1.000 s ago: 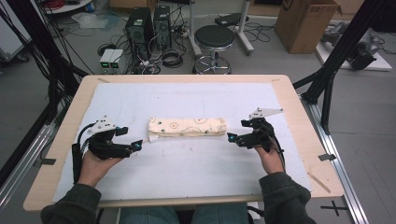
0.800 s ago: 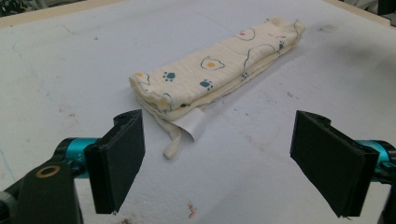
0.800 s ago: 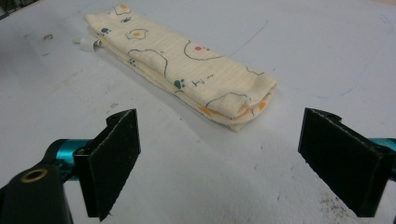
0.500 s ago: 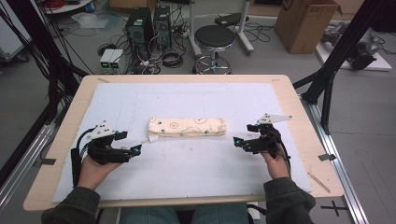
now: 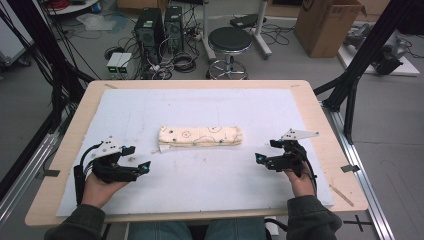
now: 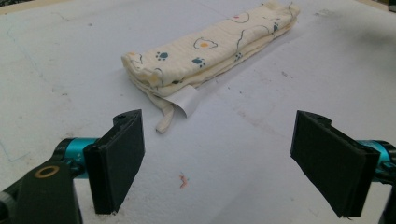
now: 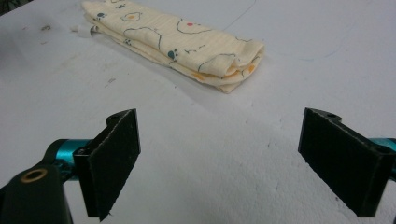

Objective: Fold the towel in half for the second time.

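Now at mid-frame in the high view: cloth [image 5: 201,136], cream with small prints, folded into a long narrow bundle and lying flat on the white sheet [image 5: 200,195] that covers the table [image 5: 320,107]. Sits lengthwise across the picture, with nothing touching it.

Lower left of that view: left gripper [image 5: 137,157], jaws spread wide and holding nothing, resting low over the sheet, near the cloth's left end but clear of it. Lower right: right gripper [image 5: 265,151], likewise gaping and empty, a little off the cloth's right end. Both point inward toward the bundle.

Seen along the left gripper [image 6: 224,158]: cloth [image 6: 210,46] in the upper half of the frame, layered edges facing the jaws, a white label [image 6: 185,100] and a loose strip hanging out at the near corner. Seen along the right gripper [image 7: 224,158]: cloth [image 7: 177,39] at upper left, its rounded fold end turned toward the jaws.

Looks like a two-ended pick-up about to start. To do it well: keep both jaws spread until each straddles its end; come in low and level with the sheet, so the lower pad slips under the whole stack instead of pushing it along; take all the layers, not just the label or top ply; close both sides together and lift evenly so the bundle does not sag or twist.
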